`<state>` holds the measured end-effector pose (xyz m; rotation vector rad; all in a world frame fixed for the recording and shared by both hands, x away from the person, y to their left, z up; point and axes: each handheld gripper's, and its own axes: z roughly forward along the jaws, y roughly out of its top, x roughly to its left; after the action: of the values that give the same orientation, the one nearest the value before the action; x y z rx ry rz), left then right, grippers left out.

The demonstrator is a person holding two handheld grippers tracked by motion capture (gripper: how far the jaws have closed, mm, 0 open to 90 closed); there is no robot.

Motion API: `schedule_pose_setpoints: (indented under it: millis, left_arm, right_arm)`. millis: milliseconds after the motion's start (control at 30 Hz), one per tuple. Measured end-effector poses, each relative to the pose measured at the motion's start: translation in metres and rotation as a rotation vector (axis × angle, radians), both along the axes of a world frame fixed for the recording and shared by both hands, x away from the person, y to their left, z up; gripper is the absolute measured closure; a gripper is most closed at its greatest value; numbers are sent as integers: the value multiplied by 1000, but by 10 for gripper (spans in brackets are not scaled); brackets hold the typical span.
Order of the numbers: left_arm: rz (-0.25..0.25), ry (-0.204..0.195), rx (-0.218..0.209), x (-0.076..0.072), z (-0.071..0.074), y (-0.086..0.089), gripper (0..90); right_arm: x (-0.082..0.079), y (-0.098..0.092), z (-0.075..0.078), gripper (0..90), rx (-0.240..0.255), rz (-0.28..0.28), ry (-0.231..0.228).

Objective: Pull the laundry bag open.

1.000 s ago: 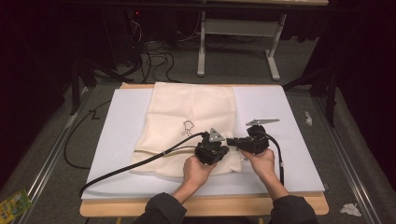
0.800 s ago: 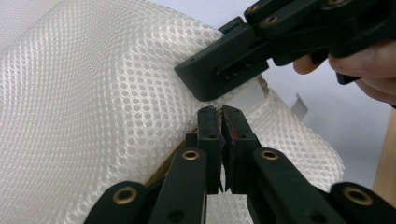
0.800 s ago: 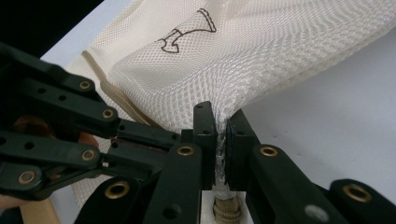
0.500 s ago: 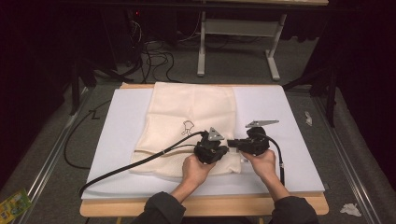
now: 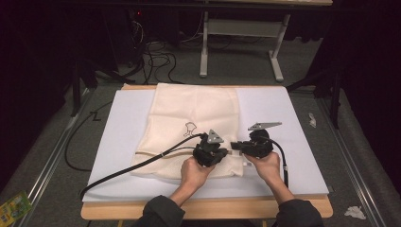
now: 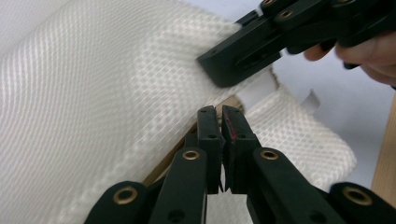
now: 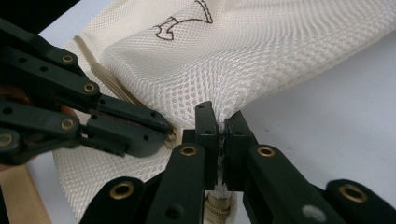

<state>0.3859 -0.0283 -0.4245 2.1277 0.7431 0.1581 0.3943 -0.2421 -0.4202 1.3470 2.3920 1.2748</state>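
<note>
The cream mesh bag point(image 5: 191, 127) lay flat on the white sheet point(image 5: 293, 142) that covered the table. Both tongs sat at its near right corner. The right gripper point(image 7: 221, 122) was clamped tight on the mesh edge. The left gripper point(image 6: 218, 122) was squeezed shut too, probably on the tan strip at the bag's edge (hard to see there). If the hands pulled apart too hard, the thin mesh could slip out or tear.
</note>
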Motion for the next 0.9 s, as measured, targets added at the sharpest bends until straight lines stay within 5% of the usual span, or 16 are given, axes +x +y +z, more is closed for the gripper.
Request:
schedule_pose_setpoints:
  millis: [900]
  left_arm:
    - [-5, -1, 21, -1, 6, 13, 873]
  right_arm:
    - [0, 1, 1, 890, -9, 17, -15]
